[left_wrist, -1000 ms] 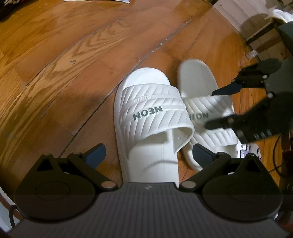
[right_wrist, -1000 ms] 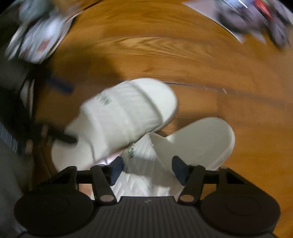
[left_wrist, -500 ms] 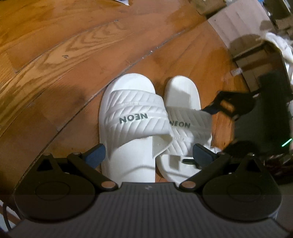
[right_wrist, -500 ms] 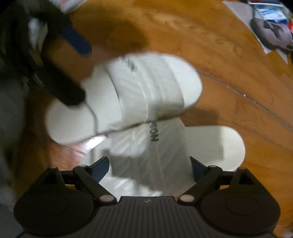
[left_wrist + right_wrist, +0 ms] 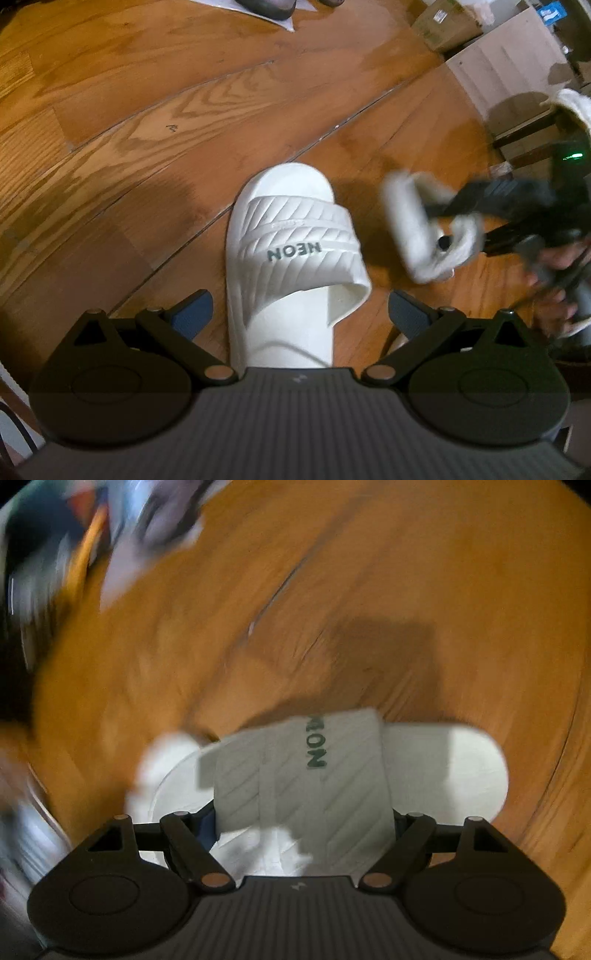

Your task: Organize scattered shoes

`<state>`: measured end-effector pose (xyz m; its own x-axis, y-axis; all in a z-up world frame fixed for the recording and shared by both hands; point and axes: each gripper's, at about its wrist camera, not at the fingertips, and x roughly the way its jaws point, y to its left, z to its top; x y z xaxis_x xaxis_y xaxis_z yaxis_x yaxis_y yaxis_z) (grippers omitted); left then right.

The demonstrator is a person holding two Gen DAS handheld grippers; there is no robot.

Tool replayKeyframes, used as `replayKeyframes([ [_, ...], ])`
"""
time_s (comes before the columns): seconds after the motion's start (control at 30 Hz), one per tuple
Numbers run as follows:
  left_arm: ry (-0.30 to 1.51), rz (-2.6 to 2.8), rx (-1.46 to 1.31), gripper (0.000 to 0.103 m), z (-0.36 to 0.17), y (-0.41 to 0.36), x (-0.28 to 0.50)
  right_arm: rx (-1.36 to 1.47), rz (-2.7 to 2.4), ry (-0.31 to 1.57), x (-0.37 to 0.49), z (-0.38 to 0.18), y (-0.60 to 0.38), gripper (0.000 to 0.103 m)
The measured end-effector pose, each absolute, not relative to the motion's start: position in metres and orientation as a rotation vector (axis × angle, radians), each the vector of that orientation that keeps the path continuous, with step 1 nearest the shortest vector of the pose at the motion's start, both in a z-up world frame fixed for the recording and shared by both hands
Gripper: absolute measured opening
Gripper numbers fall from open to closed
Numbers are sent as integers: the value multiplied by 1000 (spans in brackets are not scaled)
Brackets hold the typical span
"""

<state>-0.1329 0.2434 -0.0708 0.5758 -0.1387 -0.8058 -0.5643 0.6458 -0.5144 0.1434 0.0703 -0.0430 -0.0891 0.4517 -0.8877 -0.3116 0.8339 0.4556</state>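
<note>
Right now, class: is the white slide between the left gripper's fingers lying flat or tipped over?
Flat and upright. The white slide rests sole-down on the wooden floor, its NEON strap facing up.

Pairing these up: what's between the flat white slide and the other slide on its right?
Only shadowed bare wood floor between the flat slide and the other slide, seen in the left wrist view.

We are in a home, in a lived-in room: a worn oak plank floor (image 5: pixel 155 122) stretches ahead of the tongs, cardboard boxes (image 5: pixel 447 22) sit stacked far ahead to the right, and white slides (image 5: pixel 295 258) lie on the boards.
</note>
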Motion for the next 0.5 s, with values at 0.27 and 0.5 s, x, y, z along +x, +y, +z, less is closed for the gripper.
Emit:
replayKeyframes([
  [0.27, 955, 316, -695, 103, -54, 230, -130, 578, 512, 1635, 99, -40, 32, 80],
  [0.5, 948, 310, -693, 103, -49, 225, -130, 867, 399, 1704, 61, -49, 34, 79],
])
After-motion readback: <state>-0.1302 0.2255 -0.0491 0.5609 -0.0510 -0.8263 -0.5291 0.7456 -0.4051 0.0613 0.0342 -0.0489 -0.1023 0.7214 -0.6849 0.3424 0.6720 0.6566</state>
